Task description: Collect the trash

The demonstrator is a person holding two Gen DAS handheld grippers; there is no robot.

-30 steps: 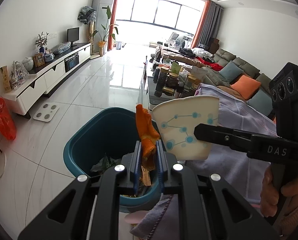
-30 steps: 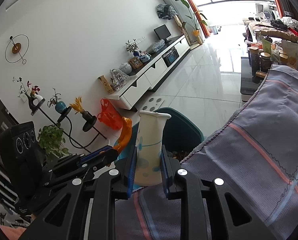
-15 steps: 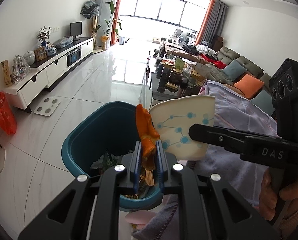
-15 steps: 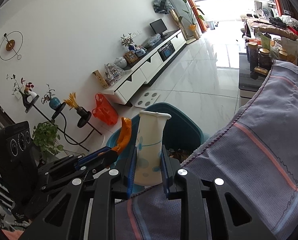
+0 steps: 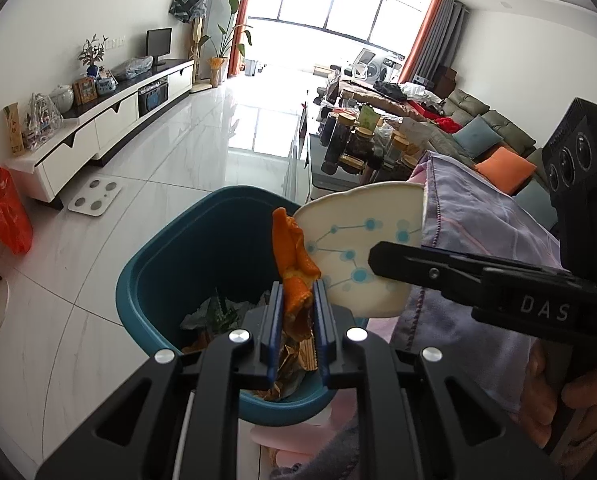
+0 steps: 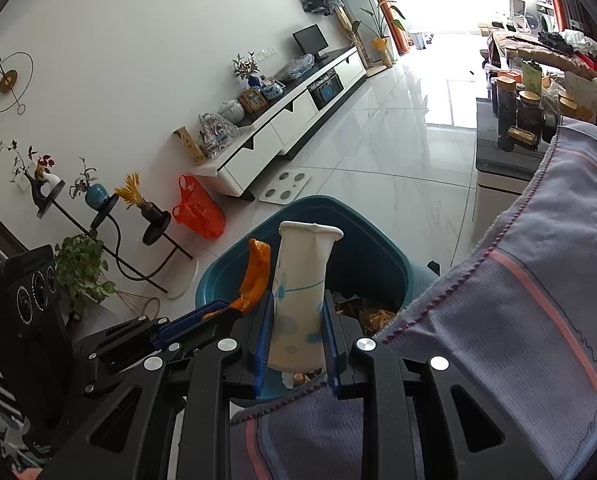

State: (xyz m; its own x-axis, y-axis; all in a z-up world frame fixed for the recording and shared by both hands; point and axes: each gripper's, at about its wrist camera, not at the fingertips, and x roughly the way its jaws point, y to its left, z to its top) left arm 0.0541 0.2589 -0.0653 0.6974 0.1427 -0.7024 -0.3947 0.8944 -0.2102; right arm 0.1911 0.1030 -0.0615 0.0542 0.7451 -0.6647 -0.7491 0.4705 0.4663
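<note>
The orange peel [image 5: 294, 258] stands pinched upright in the left gripper [image 5: 297, 300], its jaws nearly closed on it, above the open teal bin [image 5: 146, 276]. Beside it, the flattened paper cup [image 6: 300, 300] is squeezed between the narrowly parted jaws of the right gripper [image 6: 297, 320], over the bin's near rim beside a striped cloth [image 6: 518, 320]. Wrappers and scraps [image 5: 222, 312] lie in the bin.

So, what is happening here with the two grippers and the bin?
A person is collecting trash with a gripper in each hand. The left gripper is shut on an orange peel, and the right gripper is shut on a squashed paper cup. Both are held over the open teal bin, which already has trash in it. Nothing has been dropped yet.
</note>
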